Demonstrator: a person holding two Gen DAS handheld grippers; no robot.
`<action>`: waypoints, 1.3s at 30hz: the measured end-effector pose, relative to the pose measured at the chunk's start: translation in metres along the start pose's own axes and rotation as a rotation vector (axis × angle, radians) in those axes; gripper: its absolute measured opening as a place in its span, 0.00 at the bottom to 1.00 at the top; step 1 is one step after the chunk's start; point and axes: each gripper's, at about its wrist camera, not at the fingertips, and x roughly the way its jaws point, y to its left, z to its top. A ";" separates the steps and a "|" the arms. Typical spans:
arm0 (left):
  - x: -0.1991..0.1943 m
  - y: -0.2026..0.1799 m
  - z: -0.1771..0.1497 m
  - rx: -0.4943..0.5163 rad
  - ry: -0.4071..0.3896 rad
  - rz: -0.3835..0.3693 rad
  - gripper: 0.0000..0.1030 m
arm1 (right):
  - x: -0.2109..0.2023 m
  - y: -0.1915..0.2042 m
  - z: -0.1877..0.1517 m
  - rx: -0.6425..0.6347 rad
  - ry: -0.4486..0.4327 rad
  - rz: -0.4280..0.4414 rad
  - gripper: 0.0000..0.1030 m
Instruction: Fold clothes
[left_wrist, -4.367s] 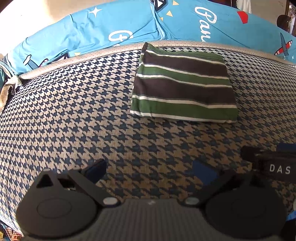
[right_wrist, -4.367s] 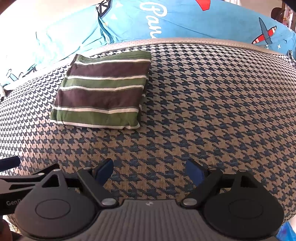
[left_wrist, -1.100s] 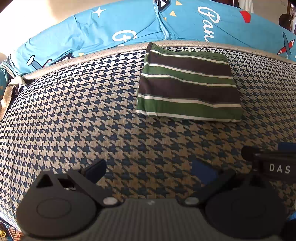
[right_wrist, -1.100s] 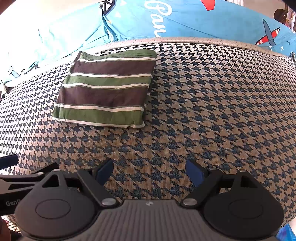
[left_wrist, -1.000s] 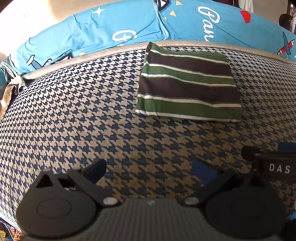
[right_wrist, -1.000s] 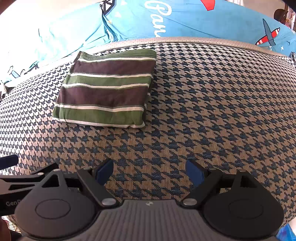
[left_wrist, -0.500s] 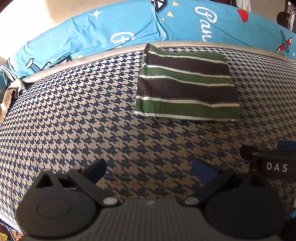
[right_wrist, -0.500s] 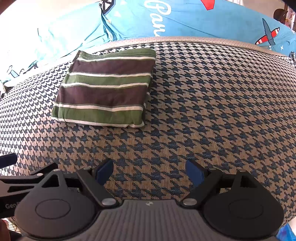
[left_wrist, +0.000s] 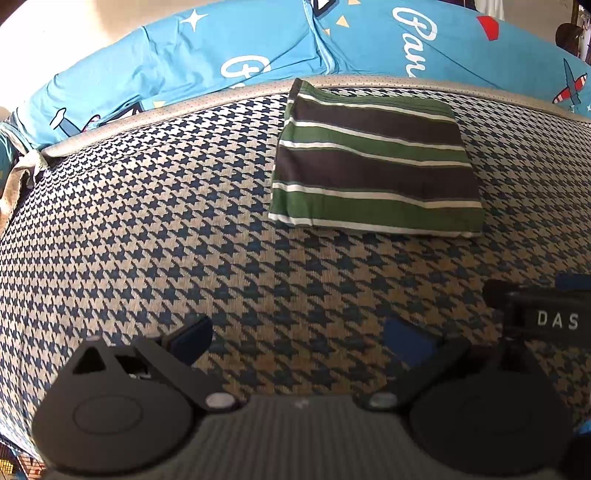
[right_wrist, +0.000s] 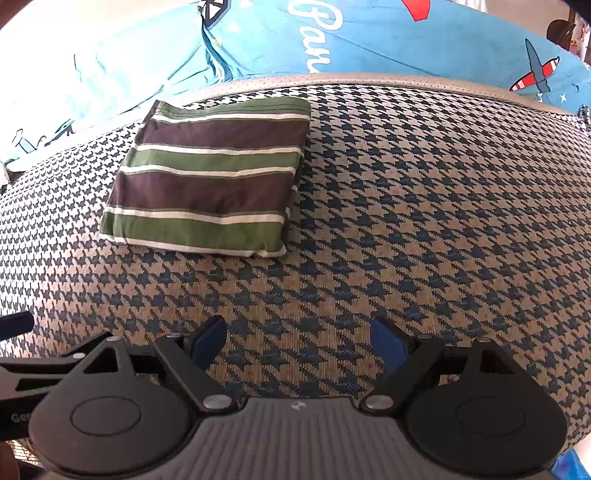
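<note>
A green and brown striped garment (left_wrist: 373, 166) lies folded into a neat rectangle near the far edge of the houndstooth-patterned cushion (left_wrist: 147, 221). The right wrist view shows the same folded garment (right_wrist: 210, 184) up and to the left. My left gripper (left_wrist: 299, 339) hangs open over bare cushion well short of it, with nothing between its blue pads. My right gripper (right_wrist: 299, 339) is open too, nothing in it, over the cushion (right_wrist: 424, 221) to the right of the garment. Part of the right gripper's body (left_wrist: 546, 314) shows at the left view's right edge.
Bright blue printed bedding (left_wrist: 221, 55) with lettering and aeroplanes runs along behind the cushion's grey piped rim (left_wrist: 369, 79); it fills the top of the right wrist view as well (right_wrist: 369, 37). The cushion falls away at the left edge (left_wrist: 14, 192).
Nothing has really changed; both grippers stay open in place and the folded garment lies still, with only a tiny drift of the view.
</note>
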 end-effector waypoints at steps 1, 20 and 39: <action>0.000 0.001 0.000 -0.003 0.000 0.002 1.00 | 0.000 0.000 0.000 0.002 0.001 -0.001 0.83; 0.005 0.003 0.001 -0.029 0.014 0.016 1.00 | -0.001 -0.005 0.001 0.026 0.009 0.000 0.83; 0.008 0.004 0.002 -0.034 0.017 0.003 1.00 | 0.001 -0.010 0.005 0.037 0.009 -0.011 0.83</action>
